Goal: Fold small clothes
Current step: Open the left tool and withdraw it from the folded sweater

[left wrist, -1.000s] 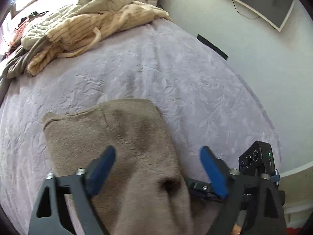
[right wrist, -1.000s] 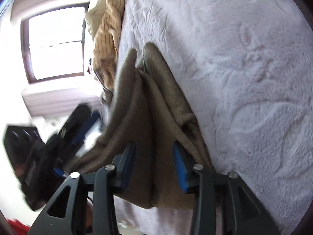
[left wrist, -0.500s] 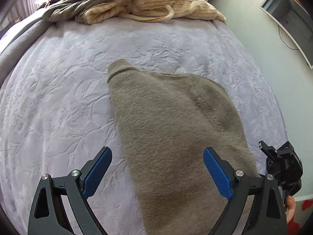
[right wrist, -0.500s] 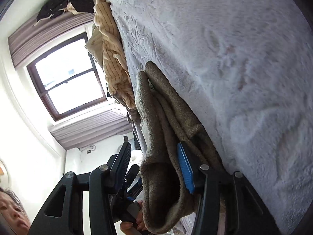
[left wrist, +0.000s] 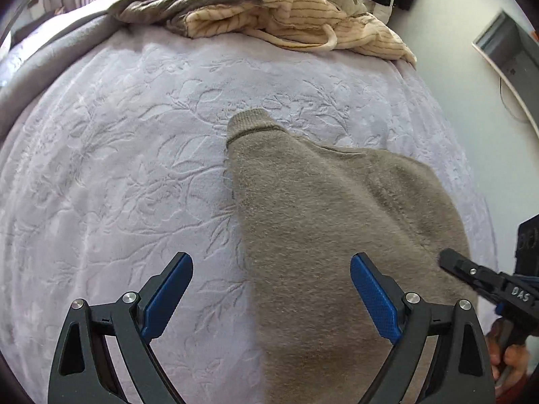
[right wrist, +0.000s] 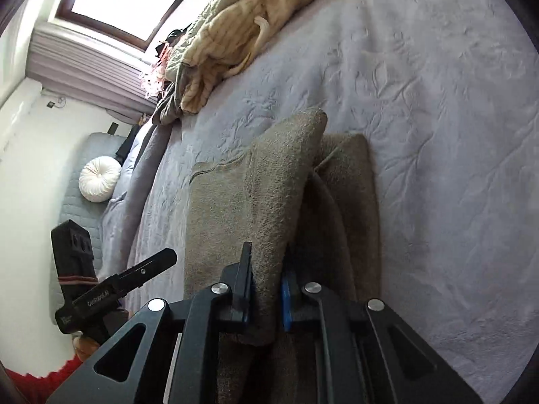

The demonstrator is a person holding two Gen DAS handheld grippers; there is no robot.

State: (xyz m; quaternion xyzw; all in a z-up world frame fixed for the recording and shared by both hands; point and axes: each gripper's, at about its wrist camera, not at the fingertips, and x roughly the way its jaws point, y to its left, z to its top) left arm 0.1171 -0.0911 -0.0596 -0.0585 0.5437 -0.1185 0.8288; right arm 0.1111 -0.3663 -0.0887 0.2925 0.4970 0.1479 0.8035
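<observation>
- Nearest, the right gripper [right wrist: 266, 289] has just closed its fingers on a raised fold of the taupe garment [left wrist: 330, 229]; the left gripper [left wrist: 269, 296] hovers wide, empty.
- The garment lies partly folded on the bed [left wrist: 118, 168]; flattening remains.
- Its near edge is cut off.
- The far clothes pile [left wrist: 269, 13] looks unfolded.

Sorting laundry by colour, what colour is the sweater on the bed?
Taupe, a greyish brown; the sweater shows best in the left wrist view.

A home bedroom: a bed wearing a pale lilac bedspread embossed with leaves [left wrist: 134, 175], a heap of cream striped clothes [left wrist: 303, 17] lying at its far edge, daylight coming through a wood-framed window [right wrist: 124, 0], a round white cushion [right wrist: 99, 183] sitting beside it.
</observation>
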